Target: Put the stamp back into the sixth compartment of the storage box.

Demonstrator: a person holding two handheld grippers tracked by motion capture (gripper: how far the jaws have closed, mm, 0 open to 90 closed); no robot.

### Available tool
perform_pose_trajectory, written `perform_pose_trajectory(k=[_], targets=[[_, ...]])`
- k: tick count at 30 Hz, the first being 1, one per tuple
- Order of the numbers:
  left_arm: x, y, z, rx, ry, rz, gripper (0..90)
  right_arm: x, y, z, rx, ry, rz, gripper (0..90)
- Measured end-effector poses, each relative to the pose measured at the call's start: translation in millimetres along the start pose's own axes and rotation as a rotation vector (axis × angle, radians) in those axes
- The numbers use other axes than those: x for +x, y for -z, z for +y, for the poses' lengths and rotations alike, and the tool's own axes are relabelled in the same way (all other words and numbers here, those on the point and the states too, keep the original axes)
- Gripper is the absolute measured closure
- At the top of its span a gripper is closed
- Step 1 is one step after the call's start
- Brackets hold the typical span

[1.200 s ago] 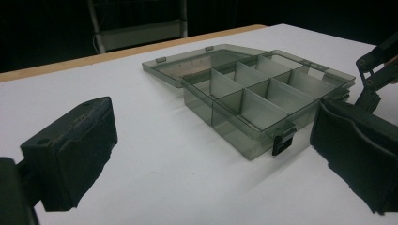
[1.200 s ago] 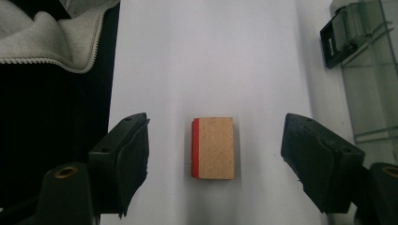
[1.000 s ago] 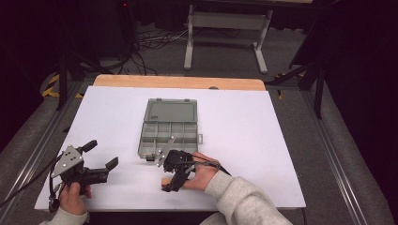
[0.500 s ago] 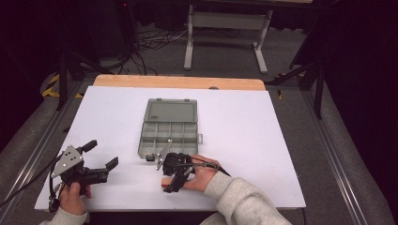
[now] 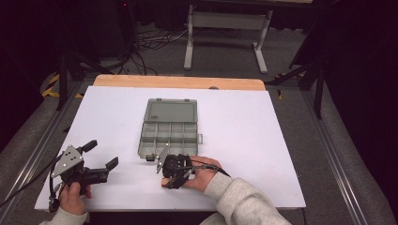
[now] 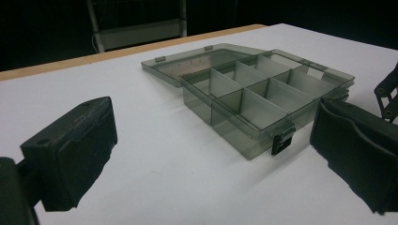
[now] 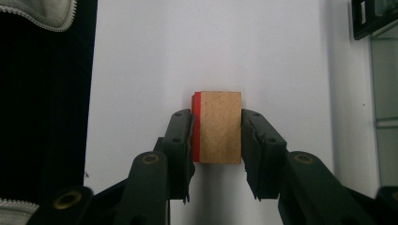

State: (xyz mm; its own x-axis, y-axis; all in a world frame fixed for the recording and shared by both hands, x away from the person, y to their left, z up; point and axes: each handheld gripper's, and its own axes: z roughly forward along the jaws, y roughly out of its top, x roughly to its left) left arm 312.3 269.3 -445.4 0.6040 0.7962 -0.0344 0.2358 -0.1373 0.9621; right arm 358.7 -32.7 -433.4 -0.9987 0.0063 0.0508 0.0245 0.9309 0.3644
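At the near edge of the white table [image 5: 281,140], the right hand-held gripper [image 7: 217,136] is clamping a small wooden block [image 7: 219,127] that has one red face; its jaws have just been closing, and in the right gripper view the pads are now pressing on the block's two long sides, the red face against the left pad. The block is still resting on the table surface, just in front of the organiser box [image 5: 170,131], so the grasp is looking complete while the lift is not yet begun; the block's place in the high view is hidden under the right hand-held gripper [image 5: 174,169]. The next move, as I judge it, is raising the block and carrying it towards the box. That box, a smoky transparent case, is lying open with its lid folded flat away from the person, and its divided compartments [image 6: 263,93] are all appearing empty in the left gripper view, with a small dark latch [image 6: 283,141] hanging at the near wall. The left hand-held gripper [image 5: 101,157] is waiting well apart, off to the left of the box, its jaws standing wide with nothing between them.
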Motion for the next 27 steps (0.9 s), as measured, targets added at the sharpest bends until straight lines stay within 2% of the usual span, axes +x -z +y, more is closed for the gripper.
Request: perform_pose_trajectory(k=[17, 20, 22, 24, 25, 27], targets=[[0.1, 0.1, 0.1, 0.0, 0.001, 0.0, 1.9, -0.3, 2.7, -0.5, -0.013, -0.017, 0.004, 65.7], [0.0, 0.2, 0.1, 0.0, 0.001, 0.0, 1.9, 0.0, 5.4, -0.3, -0.031, -0.01, 0.002, 65.8], [-0.1, 0.1, 0.1, 0.0, 0.001, 0.001, 1.9, 0.7, 10.6, -0.2, -0.057, -0.016, -0.001, 65.7], [-0.2, 0.1, 0.1, 0.0, 0.001, 0.001, 1.9, 1.3, 13.1, -0.2, -0.058, -0.027, -0.004, 65.7], [-0.1, 0.1, 0.1, 0.0, 0.001, 0.001, 1.9, 0.2, 17.3, -0.4, -0.084, -0.021, -0.008, 65.8], [-0.1, 0.1, 0.1, 0.0, 0.001, 0.001, 1.9, 0.4, 18.8, -0.5, -0.089, -0.026, -0.008, 65.7]])
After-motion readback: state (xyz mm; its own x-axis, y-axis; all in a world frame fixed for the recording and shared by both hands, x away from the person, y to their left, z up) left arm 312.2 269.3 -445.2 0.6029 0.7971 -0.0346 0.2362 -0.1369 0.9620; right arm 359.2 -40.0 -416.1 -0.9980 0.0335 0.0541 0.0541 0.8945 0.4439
